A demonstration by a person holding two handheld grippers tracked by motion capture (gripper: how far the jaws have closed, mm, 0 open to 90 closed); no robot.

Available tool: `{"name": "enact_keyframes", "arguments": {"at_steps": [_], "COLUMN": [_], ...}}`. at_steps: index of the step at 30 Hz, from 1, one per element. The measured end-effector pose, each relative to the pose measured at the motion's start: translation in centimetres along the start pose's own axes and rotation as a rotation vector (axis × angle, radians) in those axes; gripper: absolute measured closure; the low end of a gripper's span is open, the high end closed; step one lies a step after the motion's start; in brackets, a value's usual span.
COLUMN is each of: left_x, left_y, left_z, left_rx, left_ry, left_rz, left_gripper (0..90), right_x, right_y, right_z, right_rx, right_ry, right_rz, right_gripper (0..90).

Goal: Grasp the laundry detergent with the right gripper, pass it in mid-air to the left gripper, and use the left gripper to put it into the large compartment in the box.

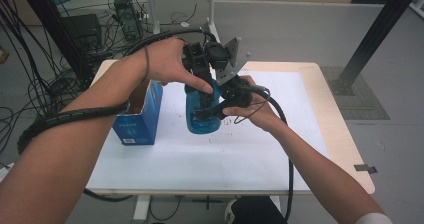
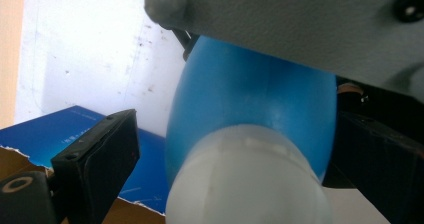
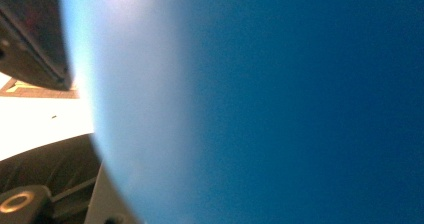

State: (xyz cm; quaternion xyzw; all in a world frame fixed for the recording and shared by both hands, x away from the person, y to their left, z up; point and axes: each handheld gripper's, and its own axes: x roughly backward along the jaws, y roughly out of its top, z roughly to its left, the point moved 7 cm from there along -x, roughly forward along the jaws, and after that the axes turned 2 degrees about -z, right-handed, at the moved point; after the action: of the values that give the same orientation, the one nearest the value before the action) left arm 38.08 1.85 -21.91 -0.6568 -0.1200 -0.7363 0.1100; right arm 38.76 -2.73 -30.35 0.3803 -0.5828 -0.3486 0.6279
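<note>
Blue bottle (image 1: pixel 202 115): rounded blue body with a whitish cap end, standing on the white sheet near the middle of the table, just right of the blue box. In my left gripper view the bottle (image 2: pixel 250 114) runs up between my two black jaws, its pale cap end nearest the lens. In my right gripper view the bottle (image 3: pixel 280 104) sits so close that it is a blue blur.

My right gripper (image 1: pixel 220 109): low on the bottle's right side, jaws drawn nearly as tight as they go and clamped on the blue body. Its grey three-cornered plate (image 1: pixel 231 59) stands above the bottle.

My left gripper (image 1: pixel 202 59): held above the bottle, pointing down over its top. One jaw stands clear of the bottle's side, with a gap of white sheet showing between them; the other jaw is at the bottle's far edge, and I cannot tell whether it touches. I read these jaws as spread, not pinching. My left forefinger reaches down onto the upper part of the bottle.

Blue box (image 1: pixel 140 116): cardboard, open at the top with a torn brown rim, standing just left of the bottle, apart from it.

White sheet (image 1: pixel 200 159): covers most of the tabletop, with small dark specks.

Table (image 1: pixel 345 139): pale wood edge showing around the sheet.

Cables (image 1: pixel 65 116): one black ribbed lead trails back from each gripper.
</note>
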Motion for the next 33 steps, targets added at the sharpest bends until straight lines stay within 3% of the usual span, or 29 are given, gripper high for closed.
{"name": "enact_keyframes", "arguments": {"at_steps": [17, 33], "left_x": [-0.22, -0.27], "left_y": [0.13, 0.37], "left_z": [-0.11, -0.47], "left_rx": [-0.013, -0.027], "left_ry": [0.010, -0.018], "left_rz": [0.002, -0.006], "left_gripper": [13.2, 28.4], "right_x": [0.28, 0.38], "right_y": [0.00, -0.01], "right_z": [0.08, 0.36], "right_rx": [0.016, 0.043], "right_ry": [0.002, 0.011], "right_rz": [-0.010, -0.009], "right_gripper": [43.8, 43.8]}}
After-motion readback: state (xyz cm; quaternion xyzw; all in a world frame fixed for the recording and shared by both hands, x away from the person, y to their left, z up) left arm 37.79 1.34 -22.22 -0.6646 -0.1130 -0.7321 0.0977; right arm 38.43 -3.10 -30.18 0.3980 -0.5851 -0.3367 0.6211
